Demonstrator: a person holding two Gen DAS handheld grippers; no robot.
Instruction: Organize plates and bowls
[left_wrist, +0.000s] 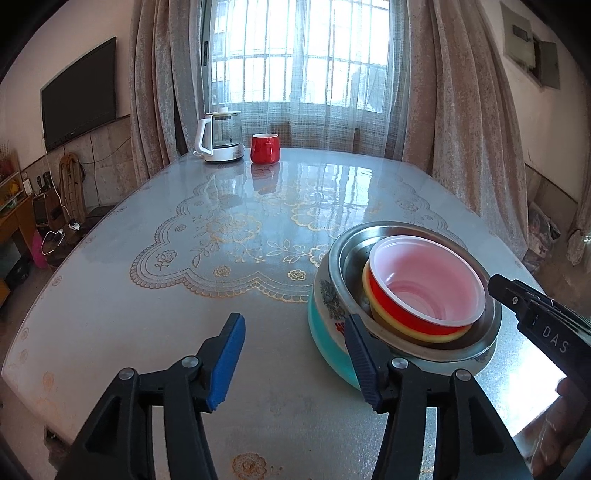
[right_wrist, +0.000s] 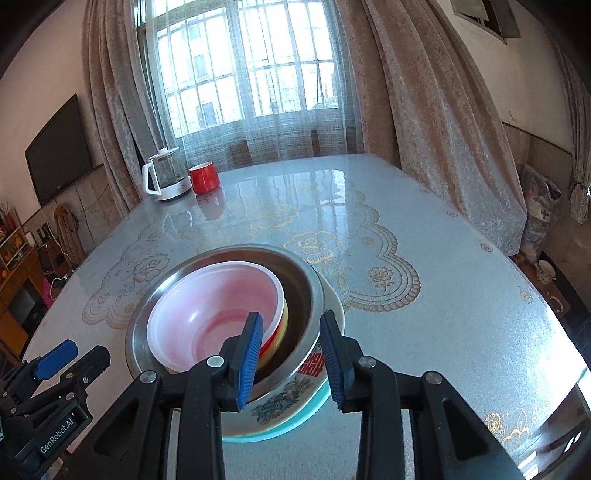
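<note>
**Bowls nested; both claws clear of the stack**

Nearest my left claw (left_wrist: 297, 363), its jaws stood apart over bare table (left_wrist: 147, 314), holding nothing. My right claw (right_wrist: 291, 358) was also parted, straddling the steel bowl (right_wrist: 312, 291) rim without visibly pressing on it. I judged stacking largely done: the red bowl (left_wrist: 424, 291) sat in the steel bowl, inside the floral basin (left_wrist: 328, 317). Only the right view showed the basin's red lettering; only the left showed a hand (left_wrist: 561, 435).
</note>
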